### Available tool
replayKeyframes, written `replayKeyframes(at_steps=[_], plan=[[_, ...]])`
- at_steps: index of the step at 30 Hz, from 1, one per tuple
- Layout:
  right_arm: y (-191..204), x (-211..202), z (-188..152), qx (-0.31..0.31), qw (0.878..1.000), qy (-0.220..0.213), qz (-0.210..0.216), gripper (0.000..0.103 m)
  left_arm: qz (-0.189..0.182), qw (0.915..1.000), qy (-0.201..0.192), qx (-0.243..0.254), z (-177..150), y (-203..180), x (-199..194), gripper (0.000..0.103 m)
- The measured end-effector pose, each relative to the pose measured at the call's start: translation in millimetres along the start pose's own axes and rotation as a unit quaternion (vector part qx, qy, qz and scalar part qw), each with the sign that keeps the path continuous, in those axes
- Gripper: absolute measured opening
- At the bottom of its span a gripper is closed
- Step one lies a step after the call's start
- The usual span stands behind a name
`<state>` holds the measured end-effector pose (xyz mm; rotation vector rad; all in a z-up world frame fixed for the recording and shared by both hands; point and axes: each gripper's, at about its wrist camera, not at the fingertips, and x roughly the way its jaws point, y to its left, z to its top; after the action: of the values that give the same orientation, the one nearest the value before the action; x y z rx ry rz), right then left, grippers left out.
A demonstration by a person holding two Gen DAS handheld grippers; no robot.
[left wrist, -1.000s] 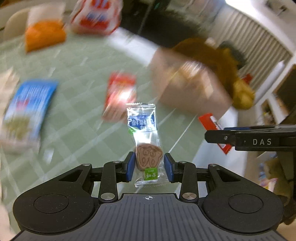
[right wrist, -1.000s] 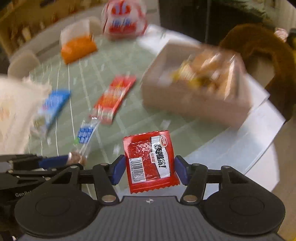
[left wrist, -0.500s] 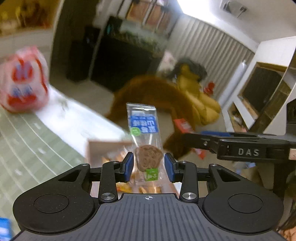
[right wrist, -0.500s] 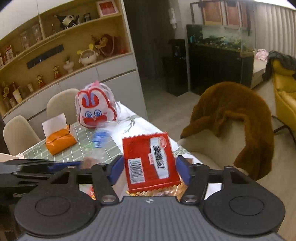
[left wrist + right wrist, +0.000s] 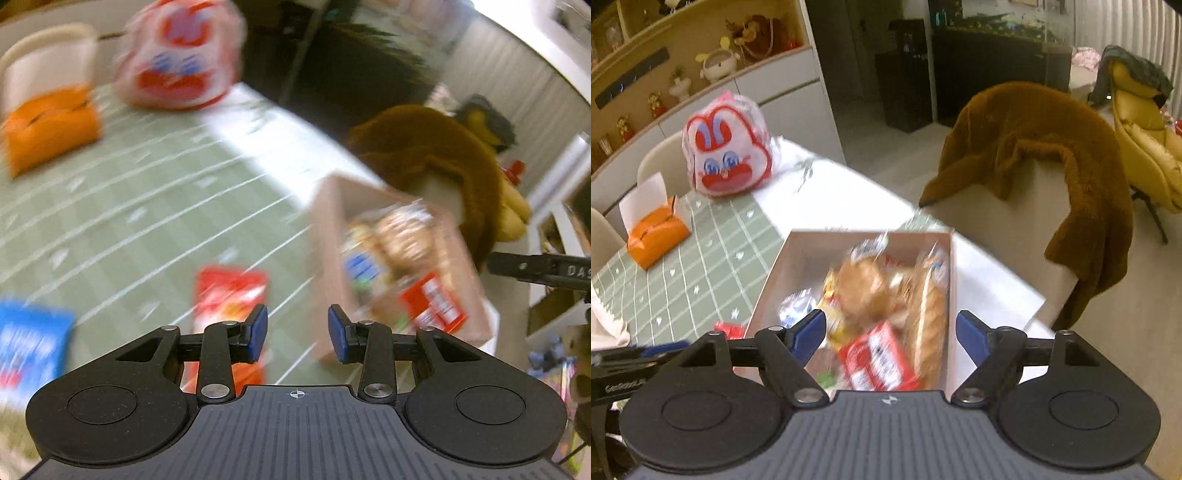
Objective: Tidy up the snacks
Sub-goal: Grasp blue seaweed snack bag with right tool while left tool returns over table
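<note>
My left gripper [image 5: 297, 332] is open with nothing between its blue pads, above the green tablecloth beside the cardboard box [image 5: 328, 229]. My right gripper [image 5: 890, 334] hangs over the box [image 5: 798, 254]. Its jaws are opening and the pads touch nothing. The red snack packet [image 5: 877, 360] lies blurred in the box under them, on top of several bread and snack packets. A clear packet with blue print [image 5: 796, 306] sits at the box's left side. A long red packet [image 5: 231, 291] and a blue packet [image 5: 29, 343] lie on the cloth.
At the table's far end stand an orange tissue box [image 5: 657, 232] and a bunny-faced bag [image 5: 727, 147]. A chair draped with a brown furry coat [image 5: 1034, 147] stands just past the box. The table edge runs to the right of the box.
The left gripper has let go of the cookie packet and swung back over the table. The right gripper's jaws have widened and the red packet has dropped into the box.
</note>
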<state>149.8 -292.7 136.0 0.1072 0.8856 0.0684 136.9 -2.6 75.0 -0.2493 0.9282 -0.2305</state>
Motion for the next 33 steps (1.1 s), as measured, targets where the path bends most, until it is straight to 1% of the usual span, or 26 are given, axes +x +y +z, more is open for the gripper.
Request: replayKeyframes(at_steps=[3, 6, 7, 9, 11, 12, 15, 18, 19, 21, 23, 26, 28, 30, 33], plan=[[26, 1, -18, -0.002, 1.0, 0.011, 0.013, 0.078, 0.018, 0.9993, -0.008, -0.031, -20, 35, -16, 0.04], [64, 8, -37, -0.004, 0.999, 0.028, 0.029, 0.081, 0.047, 0.997, -0.029, -0.053, -39, 65, -46, 0.04], [80, 12, -43, -0.01, 0.998, 0.039, 0.038, 0.081, 0.051, 0.9962, -0.037, -0.061, -44, 76, -57, 0.04], [118, 20, -56, -0.029, 0.996, 0.063, 0.06, 0.081, 0.058, 0.9942, -0.057, -0.071, -51, 99, -86, 0.04], [156, 27, -69, -0.048, 0.993, 0.081, 0.075, 0.081, 0.078, 0.9908, -0.079, -0.077, -53, 119, -111, 0.04], [179, 31, -77, -0.057, 0.991, 0.091, 0.085, 0.081, 0.089, 0.9889, -0.087, -0.082, -48, 126, -122, 0.04], [242, 41, -96, -0.071, 0.984, 0.11, 0.12, 0.081, 0.123, 0.9809, -0.112, -0.1, -43, 149, -149, 0.04], [300, 55, -112, -0.07, 0.98, 0.122, 0.139, 0.082, 0.145, 0.9747, -0.132, -0.106, -41, 168, -168, 0.04], [315, 60, -116, -0.07, 0.98, 0.126, 0.136, 0.082, 0.15, 0.9734, -0.137, -0.105, -40, 170, -171, 0.04], [342, 71, -122, -0.075, 0.982, 0.132, 0.114, 0.082, 0.16, 0.9706, -0.148, -0.101, -39, 173, -180, 0.04], [360, 80, -125, -0.085, 0.983, 0.135, 0.089, 0.082, 0.162, 0.9694, -0.155, -0.099, -39, 176, -186, 0.04], [377, 89, -130, -0.098, 0.982, 0.144, 0.068, 0.082, 0.162, 0.9681, -0.163, -0.099, -38, 180, -189, 0.04], [381, 93, -131, -0.096, 0.983, 0.145, 0.063, 0.087, 0.165, 0.9673, -0.165, -0.1, -38, 182, -188, 0.04], [385, 96, -130, -0.09, 0.983, 0.146, 0.06, 0.096, 0.166, 0.9668, -0.164, -0.104, -38, 186, -186, 0.04], [394, 104, -130, -0.108, 0.983, 0.141, 0.046, 0.099, 0.172, 0.9662, -0.159, -0.107, -40, 188, -183, 0.04]])
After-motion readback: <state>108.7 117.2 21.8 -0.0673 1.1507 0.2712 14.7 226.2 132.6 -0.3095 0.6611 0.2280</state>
